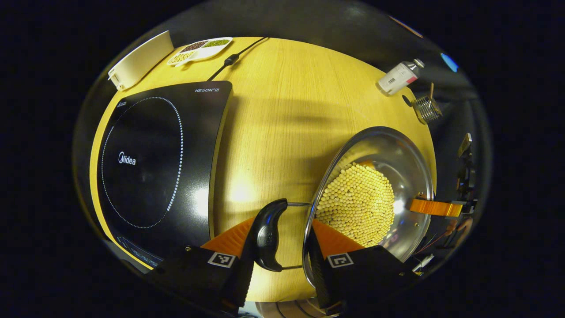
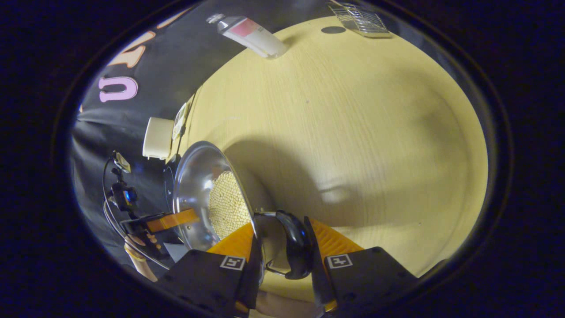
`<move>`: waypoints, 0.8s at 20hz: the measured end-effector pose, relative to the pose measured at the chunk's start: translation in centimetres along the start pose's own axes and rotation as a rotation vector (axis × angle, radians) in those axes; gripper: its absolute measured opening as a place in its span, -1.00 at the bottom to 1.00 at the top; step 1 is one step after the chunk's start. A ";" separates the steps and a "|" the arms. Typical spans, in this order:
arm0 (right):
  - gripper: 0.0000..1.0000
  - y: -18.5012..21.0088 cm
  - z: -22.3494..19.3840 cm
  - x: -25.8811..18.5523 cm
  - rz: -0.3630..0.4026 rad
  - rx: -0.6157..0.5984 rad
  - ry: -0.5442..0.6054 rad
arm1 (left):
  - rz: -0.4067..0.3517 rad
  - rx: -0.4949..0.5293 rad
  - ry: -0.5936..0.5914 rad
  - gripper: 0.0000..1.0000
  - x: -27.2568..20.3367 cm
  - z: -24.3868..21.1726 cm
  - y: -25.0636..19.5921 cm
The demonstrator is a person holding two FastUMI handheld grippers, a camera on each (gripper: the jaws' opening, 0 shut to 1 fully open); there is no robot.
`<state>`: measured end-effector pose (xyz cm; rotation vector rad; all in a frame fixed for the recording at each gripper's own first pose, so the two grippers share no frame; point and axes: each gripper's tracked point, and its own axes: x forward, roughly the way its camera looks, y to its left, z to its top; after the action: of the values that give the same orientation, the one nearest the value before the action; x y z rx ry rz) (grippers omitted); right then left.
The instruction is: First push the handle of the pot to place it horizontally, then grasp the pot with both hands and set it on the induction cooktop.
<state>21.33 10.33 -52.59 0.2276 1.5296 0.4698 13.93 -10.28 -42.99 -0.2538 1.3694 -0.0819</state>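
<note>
Left gripper view looks down along the left gripper [image 1: 282,240], whose two fingers straddle the pot's [image 1: 375,176] near side handle [image 1: 268,234]; the handle sits in the gap with space either side, so these tongs look released around it rather than pressing. Right gripper view has the right gripper [image 2: 282,243] set about the opposite handle [image 2: 293,249] in the same way. I cannot tell whether its fingers touch the handle. One gripper at each handle suits the two-handed lift; the handle push looks done, as I judge it.

The pot, holding pale beans [image 1: 357,203], stands on the wooden table [image 1: 282,110] toward its right edge in the left gripper view, beside the induction cooktop [image 1: 159,159] and apart from it, bare wood between. Its long axis, handle to handle, runs roughly across the table, with the left handle pointing toward the cooktop.

At the far edge lie a white box [image 1: 139,59], a small tray [image 1: 201,49], a tube [image 1: 399,76] and a wire basket [image 1: 427,109].
</note>
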 end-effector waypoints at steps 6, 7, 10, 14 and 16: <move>0.04 0.2 -1.1 -3.0 0.004 -0.051 -0.052 | -0.017 0.002 -0.038 0.23 -2.4 -0.8 -1.3; 0.04 0.2 -1.4 -3.4 0.001 -0.055 -0.061 | -0.018 0.006 -0.040 0.22 -2.7 -1.1 -1.2; 0.04 0.2 -2.8 -4.8 -0.010 -0.046 -0.082 | -0.019 0.008 -0.040 0.22 -3.8 -2.2 -1.5; 0.04 0.4 -5.2 -6.1 -0.015 -0.034 -0.104 | -0.024 0.036 -0.037 0.23 -5.3 -3.9 -1.6; 0.04 0.8 -6.7 -6.7 -0.020 -0.025 -0.107 | -0.027 0.058 -0.040 0.22 -6.1 -4.6 -1.2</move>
<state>14.71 7.13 -46.51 0.2147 1.4202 0.4535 8.32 -10.82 -37.65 -0.2246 1.3222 -0.1384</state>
